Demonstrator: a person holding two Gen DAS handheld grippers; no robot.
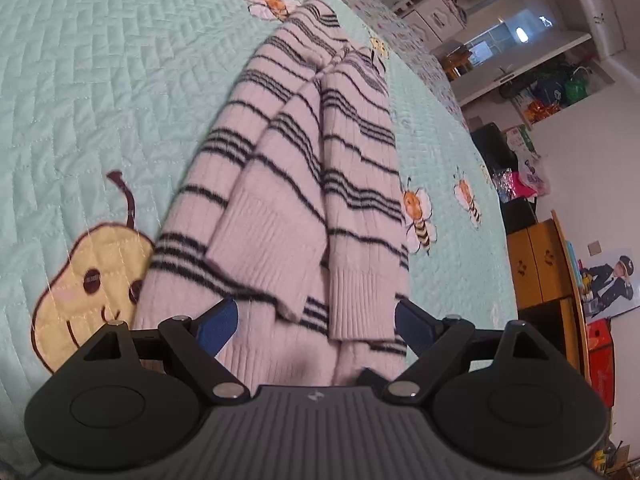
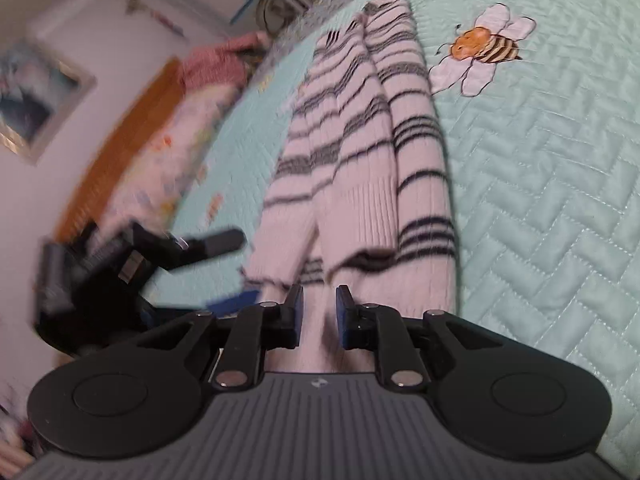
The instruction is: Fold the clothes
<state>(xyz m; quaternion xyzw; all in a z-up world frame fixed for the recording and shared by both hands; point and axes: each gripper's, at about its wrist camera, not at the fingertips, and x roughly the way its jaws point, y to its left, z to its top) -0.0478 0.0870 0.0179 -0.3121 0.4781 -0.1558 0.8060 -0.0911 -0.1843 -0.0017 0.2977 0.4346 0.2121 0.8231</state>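
A pale pink sweater [image 1: 288,184] with thin dark stripes lies lengthwise on the bed's mint quilted bedspread [image 1: 100,92], its sleeves folded in over the body and its ribbed hem nearest both cameras. In the left wrist view it runs from 6 o'clock up toward 12, with an embroidered pear face [image 1: 88,280] at 9 o'clock and bees [image 1: 418,216] at 3 o'clock.

The left claw [image 1: 316,320] stands wide, its blue pads on either side of the hem end, neither pressing on the knit.

The right claw [image 2: 318,312] is drawn narrow, with a fold of the sweater's hem [image 2: 320,320] between the pads; whether they actually press on it is unclear. In that blurred view the left claw shows at 9 o'clock, and a large bee [image 2: 486,48] sits at 1 o'clock.
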